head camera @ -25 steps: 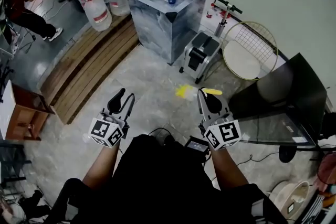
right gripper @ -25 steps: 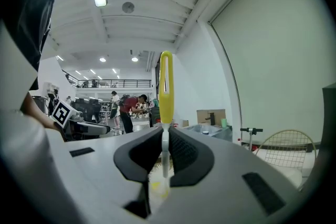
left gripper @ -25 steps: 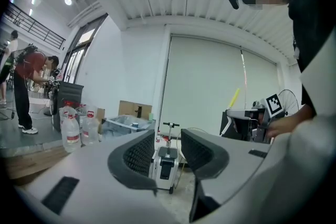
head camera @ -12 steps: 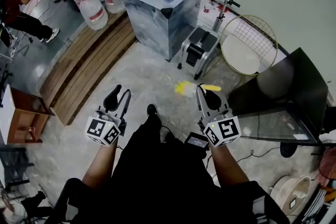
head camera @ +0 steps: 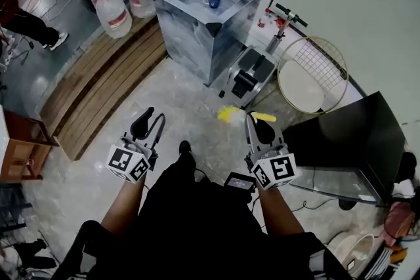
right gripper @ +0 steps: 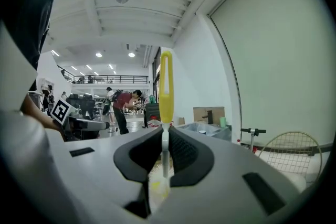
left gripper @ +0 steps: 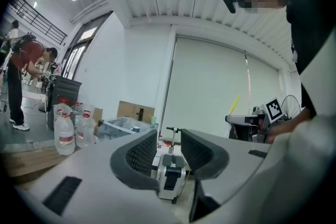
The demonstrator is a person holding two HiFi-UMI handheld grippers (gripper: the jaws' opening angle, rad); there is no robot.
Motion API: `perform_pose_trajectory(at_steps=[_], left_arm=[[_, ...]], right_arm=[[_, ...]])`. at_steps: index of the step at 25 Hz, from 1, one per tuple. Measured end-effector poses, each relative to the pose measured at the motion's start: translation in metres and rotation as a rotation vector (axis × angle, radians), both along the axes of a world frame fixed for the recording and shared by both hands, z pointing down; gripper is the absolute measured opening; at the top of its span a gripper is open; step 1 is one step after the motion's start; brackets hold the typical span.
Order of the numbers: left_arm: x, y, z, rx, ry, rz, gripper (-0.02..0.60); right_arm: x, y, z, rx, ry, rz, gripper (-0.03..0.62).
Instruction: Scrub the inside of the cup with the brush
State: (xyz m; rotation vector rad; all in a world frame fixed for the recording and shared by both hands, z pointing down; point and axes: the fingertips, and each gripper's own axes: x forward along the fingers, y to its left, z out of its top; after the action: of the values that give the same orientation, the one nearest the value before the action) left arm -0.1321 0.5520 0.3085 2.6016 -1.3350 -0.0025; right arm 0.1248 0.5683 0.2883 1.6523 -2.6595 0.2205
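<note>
Holding a yellow-handled plastic brush (right gripper: 166,86) by its thin white neck, the right gripper (right gripper: 164,157) had its jaws closed tight on it, with the handle sticking up and pale bristles below. The left gripper (left gripper: 169,152) stood wide open with nothing between the jaws. The small blue-and-white ceramic cup (head camera: 213,0) sat on top of the grey marbled block counter (head camera: 197,36), well apart from both grippers and touched by neither; scrubbing not started, by my read. Risks from here: the grip was on the narrow neck, so side load against the cup wall would likely swivel the brush in the jaws. The cup stood free on a slick-looking top — if the left gripper didn't clamp it first, the brush push would probably slide or tip it. Also, a silver-and-black wheeled case (head camera: 249,69) stood on the floor just in front of the counter — easy to knock on the approach.
</note>
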Motion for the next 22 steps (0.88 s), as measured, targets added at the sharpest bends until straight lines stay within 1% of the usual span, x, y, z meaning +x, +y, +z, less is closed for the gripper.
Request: perform_pose_trajectory(at_steps=[3,7,11,16,19,22], left_arm=[[-0.011,-0.038,0.009,-0.003,0.004,0.004,0.156],[-0.028,-0.091,0.012,0.006,-0.002,0.022,0.156],[-0.049,-0.140,0.013,0.011,-0.013,0.044,0.156],[-0.069,-0.183,0.018,0.016,-0.017,0.073,0.156],[-0.075,-0.203,0.022,0.014,0.001,0.062,0.155],[-0.073,-0.222,0.029,0.012,0.005,0.070,0.153]], right_arm=[[-0.013,-0.030,0.008,0.000,0.038,-0.018,0.041],[-0.024,-0.074,0.015,-0.020,0.046,0.014,0.041],[-0.048,-0.126,0.009,0.000,0.053,0.032,0.041],[-0.074,-0.173,-0.004,0.041,0.041,0.043,0.041],[-0.075,-0.189,-0.004,0.051,0.047,0.049,0.041],[-0.072,-0.206,0.005,0.047,0.045,0.064,0.041]])
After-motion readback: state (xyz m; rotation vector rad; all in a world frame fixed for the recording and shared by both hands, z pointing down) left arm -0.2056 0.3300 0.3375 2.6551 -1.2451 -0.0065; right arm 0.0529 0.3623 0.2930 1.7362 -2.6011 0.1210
